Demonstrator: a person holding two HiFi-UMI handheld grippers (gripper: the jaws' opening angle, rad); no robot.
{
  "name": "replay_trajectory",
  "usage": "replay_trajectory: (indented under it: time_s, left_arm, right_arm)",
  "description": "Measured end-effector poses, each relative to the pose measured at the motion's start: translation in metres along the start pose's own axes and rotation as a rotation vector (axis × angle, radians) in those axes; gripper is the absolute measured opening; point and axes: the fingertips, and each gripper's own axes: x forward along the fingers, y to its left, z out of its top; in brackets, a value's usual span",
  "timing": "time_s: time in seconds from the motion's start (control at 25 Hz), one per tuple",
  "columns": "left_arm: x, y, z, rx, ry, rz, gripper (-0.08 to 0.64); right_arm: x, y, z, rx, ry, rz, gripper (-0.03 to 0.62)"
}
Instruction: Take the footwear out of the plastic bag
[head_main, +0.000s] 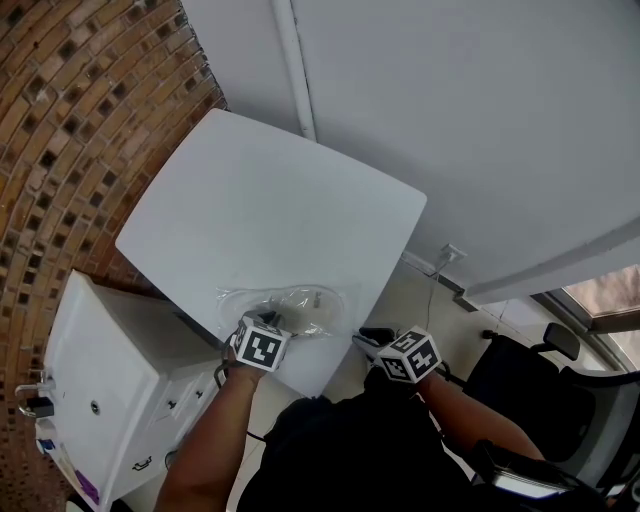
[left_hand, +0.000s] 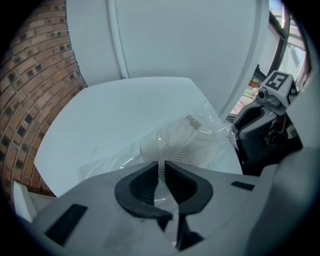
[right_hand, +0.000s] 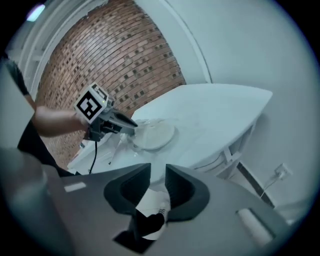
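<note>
Pinching the near edge of the plastic bag (left_hand: 210, 127), the left gripper (left_hand: 161, 167) points steeply down at the white table (head_main: 270, 200). Its jaws stand almost together, and a fold of the clear film runs into the thin slit between the pads. The left gripper view shows this fold, and the right gripper view shows the same tips sitting on the bag's crumpled edge.

The bag lies flat on the near part of the table, close to its near edge and towards the right corner. The footwear (left_hand: 182, 145) is inside it: a flat, white piece with a fine zigzag pattern that shows through the film. A small dark printed label sits at its far end. It lies just beyond the left gripper's tips, wholly within the bag.

The right gripper (right_hand: 158, 172) hangs off the table, just right of the near right edge and apart from the bag. Its jaws stand clearly apart with a plain gap, and nothing is gripped between the pads. Its camera looks across at the table and the left gripper from the side.

A brick wall (head_main: 80, 120) stands at the far left, a white cabinet (head_main: 110, 390) sits at the near left beside the table, and a black chair (head_main: 530, 380) stands at the near right.
</note>
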Motion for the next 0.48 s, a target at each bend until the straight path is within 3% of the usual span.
replay_trajectory:
  time_s: [0.12,0.24,0.36,0.48]
  left_arm:
    - [0.0,-0.001,0.0,-0.018,-0.006,-0.003,0.049]
    - [0.0,-0.001,0.0,-0.016,-0.007,0.002,0.048]
    - [0.0,-0.001,0.0,-0.016,-0.009,0.002,0.046]
    - [0.0,0.0,-0.001,-0.028,-0.01,0.004,0.044]
  right_arm:
    - [-0.017,-0.026,-0.008,0.144,-0.008,-0.053,0.08]
    - [-0.037,-0.053,-0.004,0.128,0.004,-0.192,0.037]
    - [-0.046,-0.047,0.03,-0.031,-0.046,-0.228,0.02]
    - [-0.027,-0.03,0.064,-0.303,-0.046,-0.227,0.015]
